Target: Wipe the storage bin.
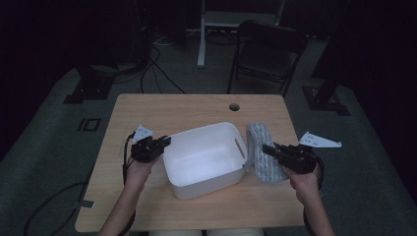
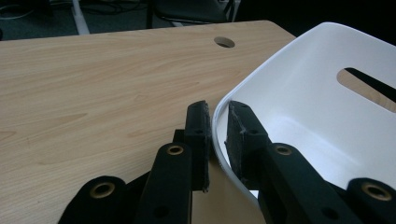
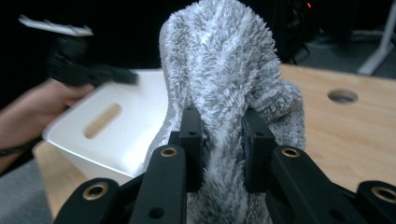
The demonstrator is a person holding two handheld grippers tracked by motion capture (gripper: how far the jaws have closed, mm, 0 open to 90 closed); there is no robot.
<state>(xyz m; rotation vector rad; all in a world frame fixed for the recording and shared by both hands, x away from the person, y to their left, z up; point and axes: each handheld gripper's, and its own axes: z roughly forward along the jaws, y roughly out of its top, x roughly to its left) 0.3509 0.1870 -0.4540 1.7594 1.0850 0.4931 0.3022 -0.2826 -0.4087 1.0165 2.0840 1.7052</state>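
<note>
Work in hand: judged to be moving the grey towel (image 1: 263, 153) into the white bin (image 1: 204, 160); the towel is not yet inside.
Left tongs (image 1: 164, 141): nearly closed, pads clamped on the bin's rim at its left side, one pad outside the wall and one inside, as the left gripper view (image 2: 217, 126) shows.
Right tongs (image 1: 268, 149): nearly closed on a fold of the towel; in the right gripper view (image 3: 219, 128) the pile bulges between the pads and rises above them.
Towel position: just beside the bin's right wall, outside it, its lower end near or on the counter (image 1: 162, 108); contact with the wall cannot be told.
Bin position: middle of the counter, open side up, slot handle (image 1: 239, 147) facing the towel.
Risk one: only a fold is pinched; thick, soft pile could slip from the pads if lifted quickly.
Risk two: the hanging end could catch on the rim and drag or tip the bin; the left grip is thin-walled and near one corner, so it may twist.
Risk three: a low carry would push the bin sideways instead of clearing the wall.
</note>
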